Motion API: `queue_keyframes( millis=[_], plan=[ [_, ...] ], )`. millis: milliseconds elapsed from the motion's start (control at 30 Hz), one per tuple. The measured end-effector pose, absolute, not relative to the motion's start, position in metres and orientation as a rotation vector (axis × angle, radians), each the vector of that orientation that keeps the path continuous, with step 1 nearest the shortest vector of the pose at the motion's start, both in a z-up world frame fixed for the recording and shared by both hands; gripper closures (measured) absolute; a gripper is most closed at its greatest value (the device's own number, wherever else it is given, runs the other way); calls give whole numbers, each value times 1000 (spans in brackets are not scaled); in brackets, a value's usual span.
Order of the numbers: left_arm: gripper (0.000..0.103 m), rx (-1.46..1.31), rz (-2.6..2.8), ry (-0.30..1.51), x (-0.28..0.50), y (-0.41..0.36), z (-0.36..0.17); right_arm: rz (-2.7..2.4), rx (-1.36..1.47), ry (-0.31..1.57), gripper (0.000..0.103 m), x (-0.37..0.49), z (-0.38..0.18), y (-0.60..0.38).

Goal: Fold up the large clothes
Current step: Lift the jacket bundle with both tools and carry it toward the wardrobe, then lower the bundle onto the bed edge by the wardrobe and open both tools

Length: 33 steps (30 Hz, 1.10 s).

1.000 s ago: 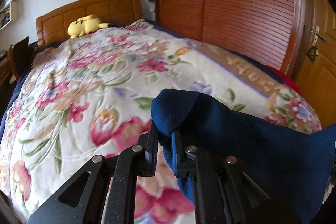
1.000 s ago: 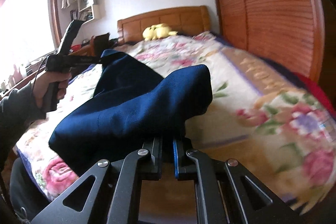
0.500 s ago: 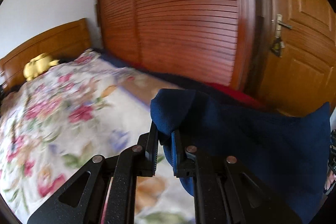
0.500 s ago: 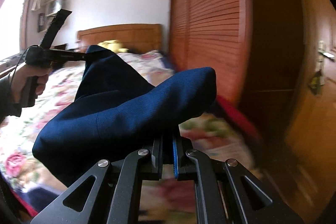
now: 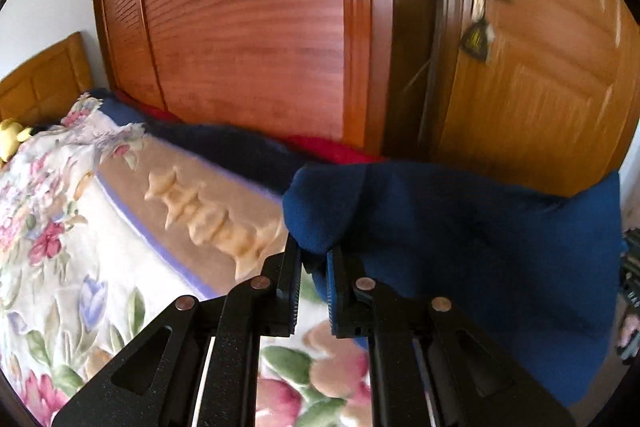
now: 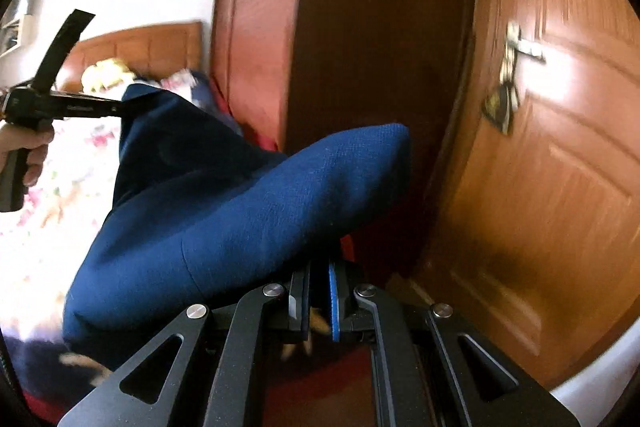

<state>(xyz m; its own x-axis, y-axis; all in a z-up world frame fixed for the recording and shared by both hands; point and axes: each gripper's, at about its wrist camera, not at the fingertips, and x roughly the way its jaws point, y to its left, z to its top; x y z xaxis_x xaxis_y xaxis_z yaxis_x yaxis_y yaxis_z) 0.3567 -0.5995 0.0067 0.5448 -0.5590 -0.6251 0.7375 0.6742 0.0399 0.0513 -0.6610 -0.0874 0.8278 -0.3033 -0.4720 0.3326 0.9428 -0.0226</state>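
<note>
**fold_fan:** Navy garment (image 6: 248, 211), that's the whole job here. It's up in the air, strung between the two grippers near the long side of the bed (image 5: 104, 247), with the wooden door (image 5: 552, 75) behind it. None of it looks laid flat on the floral blanket (image 5: 60, 267).

**lint_roller:** How are the grips?

**fold_fan:** The left gripper (image 5: 314, 267) has its jaws pressed nearly together on a bunched corner, and the cloth puffs out above the tips. The right gripper (image 6: 319, 291) is the same: jaws almost closed, pinching a thick fold that bulges forward over them. In the right wrist view you can also see the person's hand (image 6: 28, 147) holding the other tool's handle.

**lint_roller:** So, stiff or floppy?

**fold_fan:** Floppy, I'd say. It sags in a belly between the two pinch points and hangs well below them. The weave looks coarse and fairly thick, so I'd guess medium weight, not slippery and not fragile. It should drape wherever it's put down and hold a crease only loosely.

**lint_roller:** Are those good spots to hold?

**fold_fan:** Decent. Corners or edge ends, well apart, keep it spread. The risk is the bunched grip: several layers in the jaws could mean a crooked edge once it's laid on the blanket. I can't tell which part of the garment each corner is.
</note>
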Motion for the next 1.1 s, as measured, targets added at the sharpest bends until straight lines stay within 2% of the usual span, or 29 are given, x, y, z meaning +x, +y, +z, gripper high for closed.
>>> queue_keyframes(
  millis=[200,400,433,500,533,667,1100],
  plan=[
    [90,353,-762,657,357,-590,-9,-358,114,521,95,44,-99,-658],
    [75,335,-854,703,346,-573,-8,-410,147,521,86,47,-79,-674],
    [71,341,-865,697,341,-570,-9,-415,136,509,83,43,-74,-671],
    [69,356,-876,676,329,-560,-8,-426,108,475,70,29,-63,-662],
    [68,360,-888,669,321,-555,-7,-438,87,458,59,23,-54,-656],
    [65,345,-921,656,297,-534,-3,-432,68,389,45,18,-25,-641],
    [57,299,-945,636,254,-491,2,-382,152,577,44,89,-63,-672]
  ],
)
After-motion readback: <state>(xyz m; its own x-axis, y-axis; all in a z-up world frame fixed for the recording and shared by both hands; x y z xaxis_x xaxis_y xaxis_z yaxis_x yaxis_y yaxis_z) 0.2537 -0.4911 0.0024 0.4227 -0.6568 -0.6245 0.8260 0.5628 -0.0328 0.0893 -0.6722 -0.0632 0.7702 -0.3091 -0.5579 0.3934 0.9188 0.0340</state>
